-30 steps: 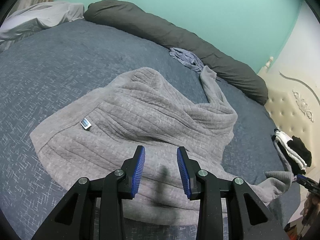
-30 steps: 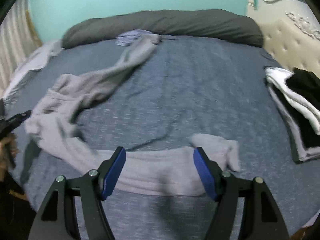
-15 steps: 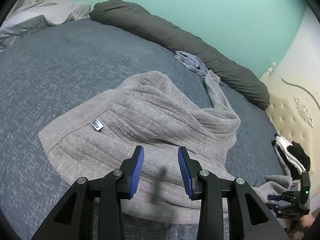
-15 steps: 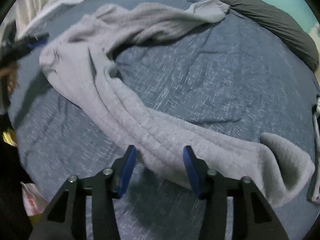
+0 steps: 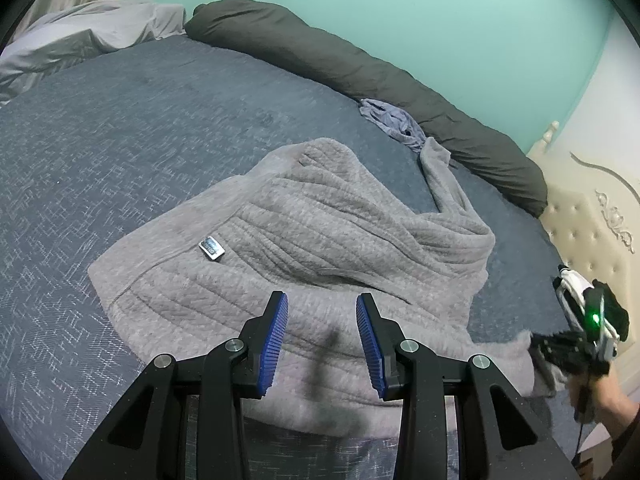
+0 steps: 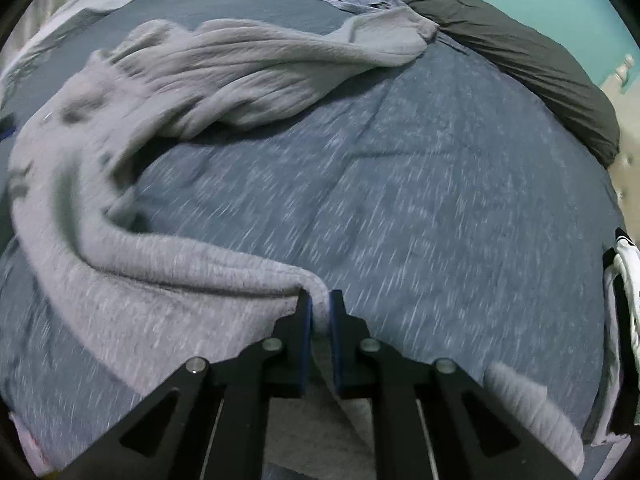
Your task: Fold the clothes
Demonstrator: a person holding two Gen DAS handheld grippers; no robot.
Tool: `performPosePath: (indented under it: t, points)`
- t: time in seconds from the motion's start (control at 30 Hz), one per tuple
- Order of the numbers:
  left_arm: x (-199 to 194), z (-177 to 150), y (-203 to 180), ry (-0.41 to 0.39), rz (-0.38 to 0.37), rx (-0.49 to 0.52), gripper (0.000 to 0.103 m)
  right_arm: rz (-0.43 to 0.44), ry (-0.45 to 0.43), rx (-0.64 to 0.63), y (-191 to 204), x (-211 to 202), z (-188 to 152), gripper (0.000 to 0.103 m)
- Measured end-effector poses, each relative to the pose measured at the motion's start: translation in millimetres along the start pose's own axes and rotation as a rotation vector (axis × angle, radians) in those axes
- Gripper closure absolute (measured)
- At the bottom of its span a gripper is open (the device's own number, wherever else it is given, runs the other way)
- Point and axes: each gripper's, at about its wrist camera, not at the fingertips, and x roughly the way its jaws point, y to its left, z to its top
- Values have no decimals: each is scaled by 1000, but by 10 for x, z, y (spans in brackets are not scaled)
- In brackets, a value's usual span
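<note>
1. Left wrist view: grey fabric is filling the near field. The left gripper (image 5: 322, 334) is hovering with its blue-padded jaws spread and nothing between them, just above the near hem of the grey ribbed sweater (image 5: 304, 240), which is lying crumpled on the blue bedspread (image 5: 120, 128). The body of the sweater is lying straight ahead of this tool, so this gripper is the nearer one to the hem. One sleeve is trailing away toward the dark bolster (image 5: 360, 76); the other is running off to the right, where the right gripper (image 5: 560, 346) is gripping its end.

2. Left wrist view, writing: a small blue-and-white label (image 5: 211, 247) is sitting on the sweater's front, left of the tool; its lettering is too small to read.

3. Right wrist view: the right gripper (image 6: 319, 312) is pressing its jaws together on a fold of the sleeve (image 6: 168, 280). The sleeve's long axis is running from the jaws leftward and then curving up into the bunched body, so the garment is lying left of this tool. Motion blur is smearing the cloth.

4. Right wrist view, writing: nothing readable is showing.
</note>
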Motion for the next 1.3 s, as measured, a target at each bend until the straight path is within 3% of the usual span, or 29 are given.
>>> performPosePath:
  t: [0.23, 0.33, 0.37, 0.4, 0.5, 0.57, 0.7, 0.8, 0.9, 1.1, 1.3]
  points:
    - [61, -1, -27, 15, 4, 11, 64, -20, 98, 93, -182, 423, 140, 93]
    - [74, -4, -69, 16, 3, 23, 64, -9, 36, 107, -264, 243, 92, 86]
    - [79, -12, -81, 18, 1, 25, 64, -6, 15, 111, -292, 182, 75, 72]
    - [82, -20, -92, 20, 1, 27, 64, -13, -20, 115, -341, 43, 42, 69]
    - [89, -42, -136, 24, -1, 36, 64, 86, -97, 116, -447, -328, -94, 58]
    - [93, -57, -169, 27, -3, 44, 64, 142, -120, 72, -431, -491, -189, 55]
    - [102, -85, -228, 32, -7, 58, 64, 176, -76, -79, -204, -651, -406, 53]
    - [97, -90, -257, 32, -14, 57, 63, 89, -42, -102, -253, -667, -545, 53]
    - [79, -83, -264, 26, -17, 61, 63, 71, -115, 18, -642, -915, -685, 53]
    - [95, -75, -256, 30, -25, 47, 61, -106, -202, 219, -1575, -1461, -1098, 53]
    - [126, -93, -314, 36, -25, 58, 60, -117, -82, 425, -2227, -1249, -1526, 53]
